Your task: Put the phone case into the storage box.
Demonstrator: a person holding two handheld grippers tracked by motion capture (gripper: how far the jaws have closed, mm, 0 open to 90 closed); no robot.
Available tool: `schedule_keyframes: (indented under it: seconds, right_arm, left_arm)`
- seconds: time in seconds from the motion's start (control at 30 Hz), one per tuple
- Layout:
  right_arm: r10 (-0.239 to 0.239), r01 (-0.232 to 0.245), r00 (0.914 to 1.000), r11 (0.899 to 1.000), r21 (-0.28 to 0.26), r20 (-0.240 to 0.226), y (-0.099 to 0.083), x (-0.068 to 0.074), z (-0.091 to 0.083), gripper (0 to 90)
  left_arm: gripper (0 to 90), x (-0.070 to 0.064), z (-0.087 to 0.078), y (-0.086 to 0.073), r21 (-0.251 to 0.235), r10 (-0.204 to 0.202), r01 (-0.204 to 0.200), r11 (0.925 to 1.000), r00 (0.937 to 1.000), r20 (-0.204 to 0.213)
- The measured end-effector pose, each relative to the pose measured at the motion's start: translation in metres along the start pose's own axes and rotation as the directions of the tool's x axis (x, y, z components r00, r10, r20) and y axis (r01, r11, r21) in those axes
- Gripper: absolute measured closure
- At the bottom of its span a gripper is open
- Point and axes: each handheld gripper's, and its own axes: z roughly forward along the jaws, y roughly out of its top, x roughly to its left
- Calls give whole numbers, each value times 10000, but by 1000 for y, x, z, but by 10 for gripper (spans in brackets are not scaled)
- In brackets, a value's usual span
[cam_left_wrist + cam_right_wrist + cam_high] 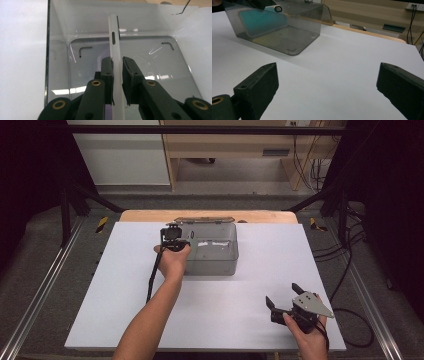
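A smoky clear plastic box [212, 262] stands at the middle back of the white table, its lid [204, 220] folded open behind it. My left gripper [175, 240] is over the box's left end, shut on a thin white phone [114, 37] held edge-on, upright, inside the box [57, 62]. The jaws of the left gripper [117, 62] press on the phone's two faces. Through the box wall [294, 37] the phone [262, 22] shows a teal face and a camera lens at its top. My right gripper [282, 293] is near the front right of the table, open and with nothing in it [327, 75].
The white table top [280, 250] stretches between the box and my right gripper. A wooden edge [265, 216] runs along the back. Black frame bars and cables [345, 270] flank the table on the right.
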Motion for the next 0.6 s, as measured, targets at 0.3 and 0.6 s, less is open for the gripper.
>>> schedule_keyframes:
  seconds: [0.3, 0.6]
  right_arm:
    - [-13, 13, 10000, 10000, 26, -54, 0, 1, 1, 45]
    - [-69, 69, 9999, 9999, 88, -104, 0, 2, 2, 44]
  left_arm:
    - [798, 0, -1, -1, -43, 33, -33, 10000, 10000, -73]
    - [804, 9, -6, -3, -192, -118, 114, 9998, 9996, -251]
